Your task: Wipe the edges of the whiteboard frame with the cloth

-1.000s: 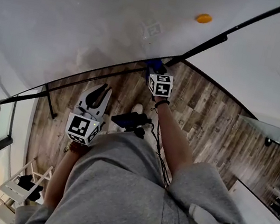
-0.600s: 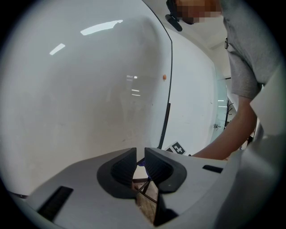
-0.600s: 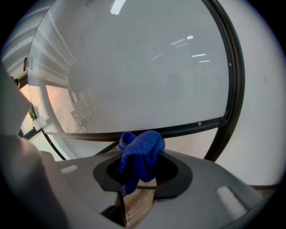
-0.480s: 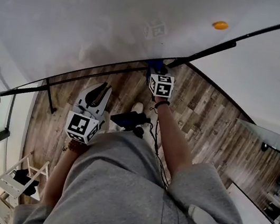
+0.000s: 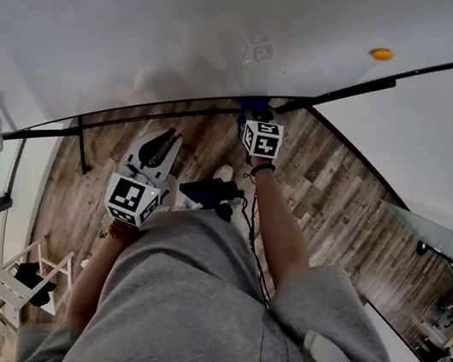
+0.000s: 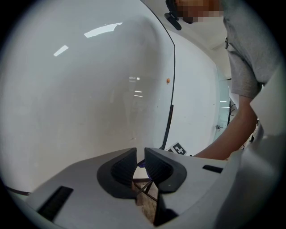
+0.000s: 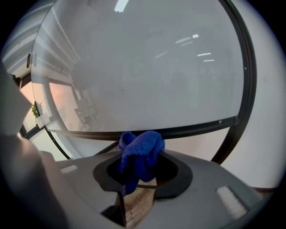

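The whiteboard (image 5: 192, 31) fills the top of the head view, and its black frame (image 5: 178, 111) runs along the lower edge. My right gripper (image 5: 254, 113) is at that lower edge, shut on a bunched blue cloth (image 5: 253, 105). In the right gripper view the cloth (image 7: 140, 154) bulges out between the jaws, right under the black frame bar (image 7: 192, 127). My left gripper (image 5: 162, 143) hangs lower left, away from the board. Its pads (image 6: 123, 167) stand almost together with nothing between them.
An orange magnet (image 5: 381, 53) sticks to the board at upper right. A black stand leg (image 5: 82, 150) comes down to the wooden floor (image 5: 330, 185) on the left. A white step stool (image 5: 18, 278) stands at lower left, and a dark object (image 5: 207, 191) lies by the person's feet.
The head view has swung, so the board and magnet slide right in the picture. The right gripper stays at the lower frame edge with the cloth. The left gripper barely moves.
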The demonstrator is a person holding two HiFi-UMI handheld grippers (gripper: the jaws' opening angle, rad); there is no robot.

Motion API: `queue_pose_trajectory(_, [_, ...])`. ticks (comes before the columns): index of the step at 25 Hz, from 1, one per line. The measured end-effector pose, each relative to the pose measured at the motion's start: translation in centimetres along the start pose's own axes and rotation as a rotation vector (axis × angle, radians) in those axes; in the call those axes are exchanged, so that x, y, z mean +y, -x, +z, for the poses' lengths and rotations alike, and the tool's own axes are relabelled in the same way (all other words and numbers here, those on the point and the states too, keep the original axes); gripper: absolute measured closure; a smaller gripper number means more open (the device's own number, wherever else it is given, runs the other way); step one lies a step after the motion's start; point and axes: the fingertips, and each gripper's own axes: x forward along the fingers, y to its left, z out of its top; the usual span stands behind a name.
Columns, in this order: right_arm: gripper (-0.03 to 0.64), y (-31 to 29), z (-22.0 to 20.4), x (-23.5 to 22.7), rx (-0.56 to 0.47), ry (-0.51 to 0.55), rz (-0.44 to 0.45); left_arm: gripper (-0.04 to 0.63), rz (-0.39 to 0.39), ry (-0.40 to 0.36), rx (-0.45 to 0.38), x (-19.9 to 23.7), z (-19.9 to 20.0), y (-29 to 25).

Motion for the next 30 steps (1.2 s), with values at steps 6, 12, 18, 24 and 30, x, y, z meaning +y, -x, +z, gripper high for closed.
queue_pose_trajectory(6, [0.480,-0.4,0.1,1.3,-0.007,-0.004,0.006,0.532,0.018,-0.002,0.006,1.0,-0.4,1.1])
queue_pose_trajectory(12, [0.480,-0.9,-0.1,2.5,0.000,0.002,0.005,0.532,0.045,0.013,0.004,3.0,-0.7,2.1])
queue_pose_trajectory(18, [0.480,-1.2,-0.1,3.5,0.009,0.003,0.002,0.532,0.051,0.016,0.004,4.6,-0.6,2.5])
queue_pose_trajectory(24, [0.480,-1.2,-0.1,3.8,0.019,0.005,-0.003,0.532,0.050,0.016,-0.008,5.5,0.0,2.6])
queue_pose_trajectory(30, [0.480,-1.4,-0.2,5.0,0.019,0.015,0.017,0.532,0.050,0.019,0.003,5.9,-0.5,2.9])
